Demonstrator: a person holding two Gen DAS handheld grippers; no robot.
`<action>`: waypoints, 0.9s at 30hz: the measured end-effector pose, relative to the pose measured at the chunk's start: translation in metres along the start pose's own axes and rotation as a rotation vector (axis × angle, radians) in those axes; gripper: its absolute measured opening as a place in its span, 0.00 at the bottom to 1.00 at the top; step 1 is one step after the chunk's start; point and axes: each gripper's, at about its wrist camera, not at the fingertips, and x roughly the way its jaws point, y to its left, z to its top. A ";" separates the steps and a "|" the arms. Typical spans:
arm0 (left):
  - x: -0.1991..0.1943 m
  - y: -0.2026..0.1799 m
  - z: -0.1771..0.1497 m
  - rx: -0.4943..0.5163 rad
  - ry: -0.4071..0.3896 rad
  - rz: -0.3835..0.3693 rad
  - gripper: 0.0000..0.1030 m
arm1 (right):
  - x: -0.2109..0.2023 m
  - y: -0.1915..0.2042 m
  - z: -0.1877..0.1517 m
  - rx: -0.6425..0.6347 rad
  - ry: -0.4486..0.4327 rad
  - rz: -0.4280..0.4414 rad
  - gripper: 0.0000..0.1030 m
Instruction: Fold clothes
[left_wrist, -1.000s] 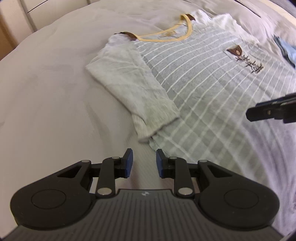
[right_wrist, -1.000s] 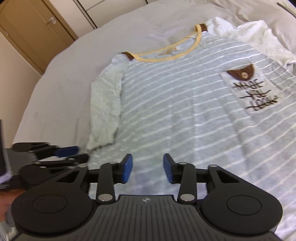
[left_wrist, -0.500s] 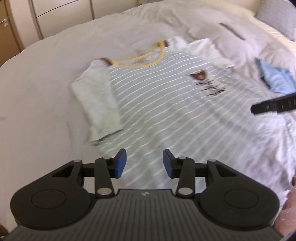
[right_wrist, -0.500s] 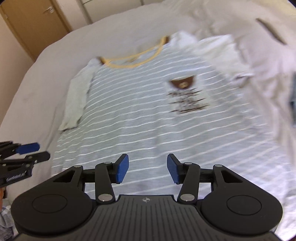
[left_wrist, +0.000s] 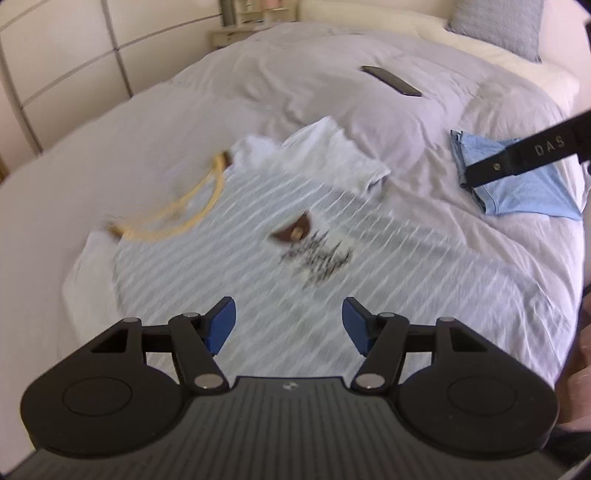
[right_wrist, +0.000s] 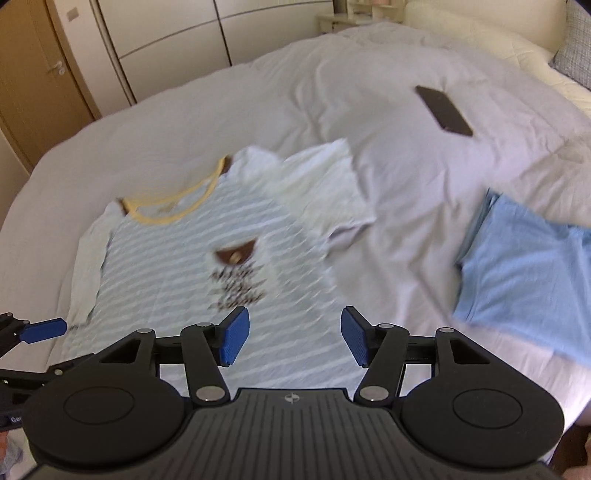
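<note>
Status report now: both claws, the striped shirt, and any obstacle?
Left claw and right claw opening, empty. Striped shirt flat on bed, unfolded. Phone and blue garment beside it, apart.

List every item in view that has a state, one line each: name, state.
striped shirt: spread flat, face up, unfolded
blue garment: folded, lying beside the shirt
phone: lying flat on the bed, screen dark
left gripper: jaws opening, nothing between them
right gripper: jaws opening, nothing between them
door: closed

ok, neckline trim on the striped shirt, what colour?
Yellow neckline trim with brown ends, on the grey-and-white striped shirt. Shows best in the right wrist view.
</note>
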 end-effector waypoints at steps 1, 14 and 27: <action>0.010 -0.014 0.013 0.025 -0.001 0.016 0.58 | 0.004 -0.013 0.007 -0.006 -0.004 0.010 0.58; 0.170 -0.177 0.122 0.220 0.072 0.163 0.47 | 0.114 -0.163 0.139 -0.309 0.061 0.259 0.57; 0.285 -0.206 0.138 0.405 0.090 0.216 0.12 | 0.206 -0.160 0.231 -0.504 0.124 0.324 0.48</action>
